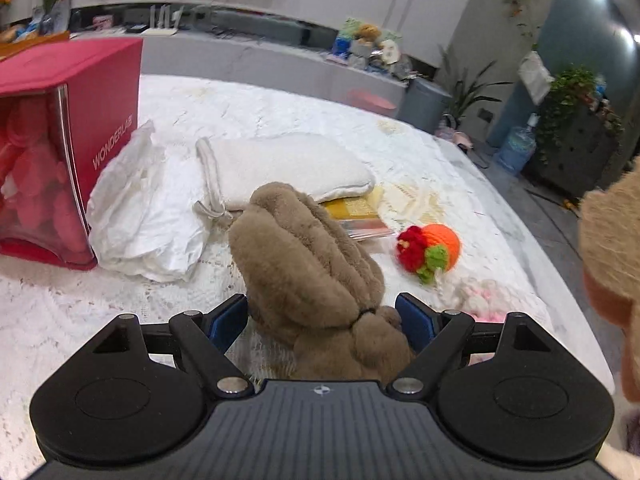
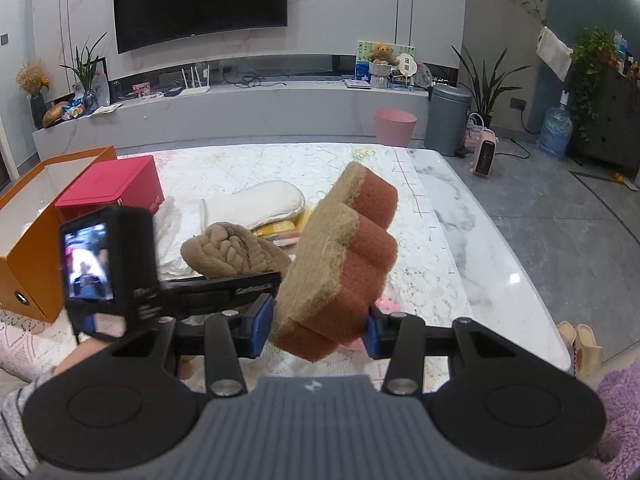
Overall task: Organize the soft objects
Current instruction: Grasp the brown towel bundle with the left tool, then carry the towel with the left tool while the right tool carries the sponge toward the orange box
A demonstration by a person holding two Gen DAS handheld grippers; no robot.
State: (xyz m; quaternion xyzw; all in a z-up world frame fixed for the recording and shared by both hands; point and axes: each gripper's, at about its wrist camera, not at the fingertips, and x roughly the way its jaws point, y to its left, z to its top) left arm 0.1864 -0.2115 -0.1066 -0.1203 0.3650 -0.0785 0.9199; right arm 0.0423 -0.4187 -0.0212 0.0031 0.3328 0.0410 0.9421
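Note:
My left gripper (image 1: 322, 320) is shut on a brown braided plush toy (image 1: 304, 264) and holds it above the white lace-covered table (image 1: 280, 112). The plush also shows in the right wrist view (image 2: 232, 252), left of my right gripper. My right gripper (image 2: 318, 330) is shut on an orange sponge with a tan scouring face (image 2: 340, 260), held tilted above the table. The sponge shows at the right edge of the left wrist view (image 1: 612, 240). A knitted orange and red ball (image 1: 430, 250), a pink-white fluffy item (image 1: 484, 298) and a white fleece pouch (image 1: 296, 168) lie on the table.
A red box marked WONDERLAB (image 1: 72, 140) stands at the left with crumpled white paper (image 1: 140, 216) beside it. An orange box (image 2: 44, 216) stands left of the red one. Yellow booklets (image 1: 356, 212) lie under the pouch. A purple fluffy item (image 2: 620, 420) is at the near right.

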